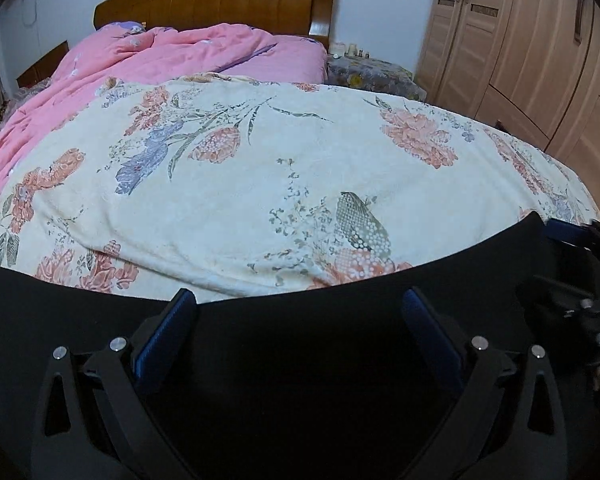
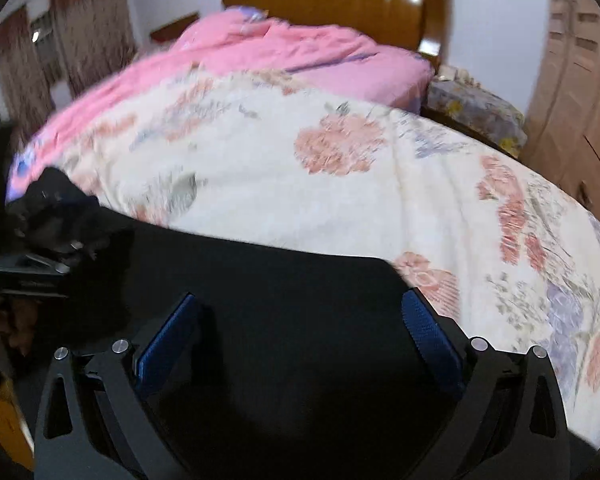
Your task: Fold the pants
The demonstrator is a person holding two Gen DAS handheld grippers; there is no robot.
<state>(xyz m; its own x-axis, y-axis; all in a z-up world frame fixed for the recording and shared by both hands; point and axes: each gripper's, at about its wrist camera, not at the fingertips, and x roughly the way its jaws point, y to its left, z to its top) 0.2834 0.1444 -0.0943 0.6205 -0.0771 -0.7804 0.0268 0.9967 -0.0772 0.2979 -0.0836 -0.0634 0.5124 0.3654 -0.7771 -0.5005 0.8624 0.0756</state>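
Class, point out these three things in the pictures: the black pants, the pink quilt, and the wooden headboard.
Black pants (image 1: 300,344): left wrist view, flat cloth between the open jaws.
Pink quilt (image 1: 172,54): left wrist view, crumpled middle of its top.
Wooden headboard (image 2: 364,4): right wrist view, glossy centre panel.

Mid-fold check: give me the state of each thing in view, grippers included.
Black fabric pants: spread flat on the bed, far edge straight.
Left gripper: open over the pants, holding nothing.
Right gripper: open, above the pants.
Cream floral bedspread: laid out, lightly wrinkled.
Pink quilt: rumpled.
Beige wooden wardrobe: doors closed.
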